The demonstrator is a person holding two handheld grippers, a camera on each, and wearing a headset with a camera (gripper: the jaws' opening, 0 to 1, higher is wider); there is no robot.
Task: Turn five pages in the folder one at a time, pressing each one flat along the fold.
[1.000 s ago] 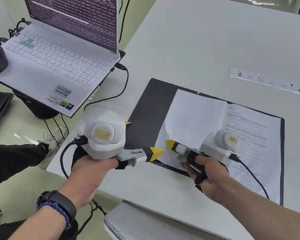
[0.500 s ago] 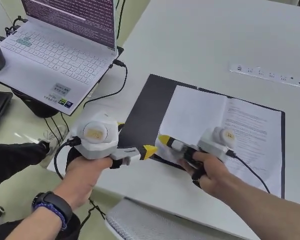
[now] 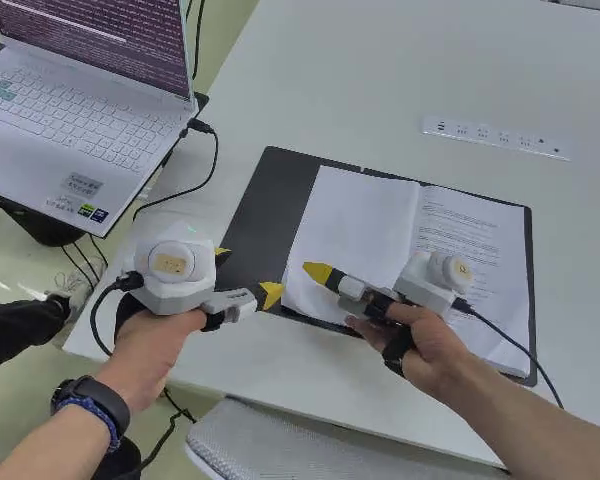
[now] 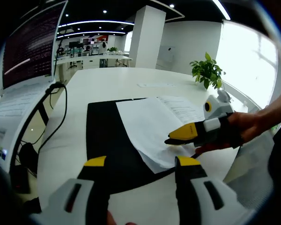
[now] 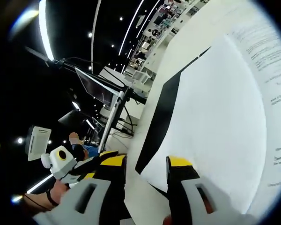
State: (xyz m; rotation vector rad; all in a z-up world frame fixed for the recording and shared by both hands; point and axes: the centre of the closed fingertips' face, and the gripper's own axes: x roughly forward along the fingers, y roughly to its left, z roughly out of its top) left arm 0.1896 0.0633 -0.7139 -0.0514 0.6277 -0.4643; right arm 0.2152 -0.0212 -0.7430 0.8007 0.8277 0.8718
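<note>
The folder lies open on the white table, its black inside cover (image 3: 260, 210) to the left. A turned white page (image 3: 355, 230) rests blank side up over the fold, and a printed page (image 3: 470, 255) lies on the right. My right gripper (image 3: 318, 272) hovers low over the turned page's near left corner (image 5: 196, 140); its jaws stand a narrow gap apart with nothing between them. My left gripper (image 3: 270, 295) is open at the table's near edge, just off the cover (image 4: 103, 136), and points at the right gripper (image 4: 182, 133).
An open laptop (image 3: 80, 90) sits at the left on a lower desk, with a black cable (image 3: 185, 185) running along the table edge. A white power strip (image 3: 495, 137) lies at the far right. A grey chair seat (image 3: 280, 445) is below the near edge.
The head view has shifted, so the folder sits higher and further left. The two grippers' tips have drawn a little apart. The turned page lies flatter than before.
</note>
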